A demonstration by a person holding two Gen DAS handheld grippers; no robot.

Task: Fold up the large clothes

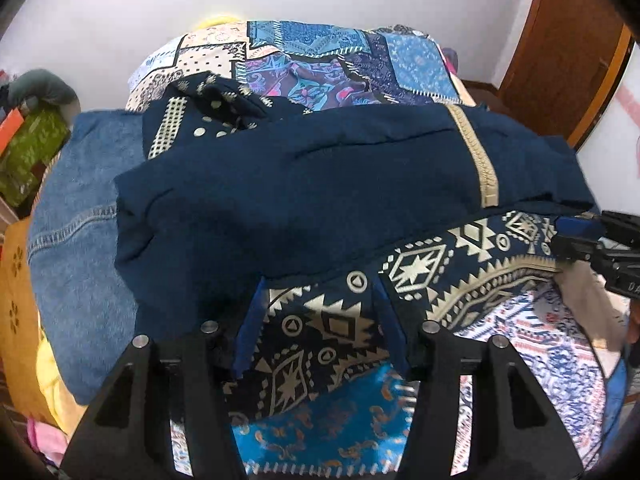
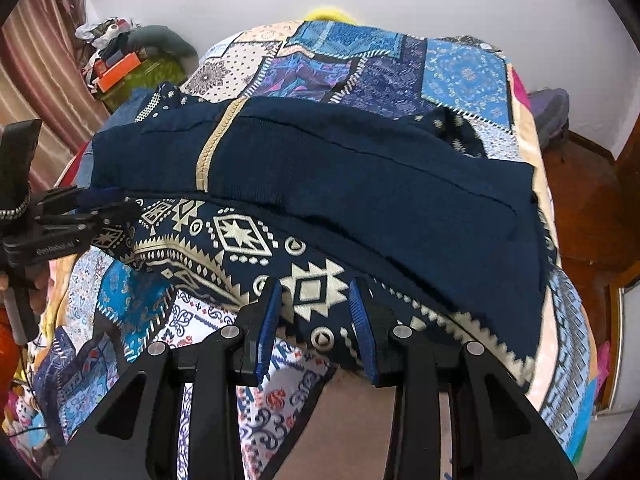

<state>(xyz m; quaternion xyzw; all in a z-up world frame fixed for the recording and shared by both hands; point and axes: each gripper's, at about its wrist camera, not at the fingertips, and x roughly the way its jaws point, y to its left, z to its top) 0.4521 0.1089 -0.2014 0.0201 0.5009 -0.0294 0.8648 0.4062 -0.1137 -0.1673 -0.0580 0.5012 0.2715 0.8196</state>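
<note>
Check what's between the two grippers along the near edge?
Only the navy garment's cream geometric-print border spans left gripper to right gripper, in the right wrist view.

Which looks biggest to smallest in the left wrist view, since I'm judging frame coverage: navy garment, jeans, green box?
1. Navy garment, spanning most of the frame.
2. Jeans, a broad patch at left, partly hidden under the garment.
3. Green box, small at the left edge; it sits farther back, so true size is unsure.

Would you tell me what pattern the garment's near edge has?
Cream geometric shapes, diamonds and zigzags, on navy. The garment shows it best in the right wrist view.
</note>
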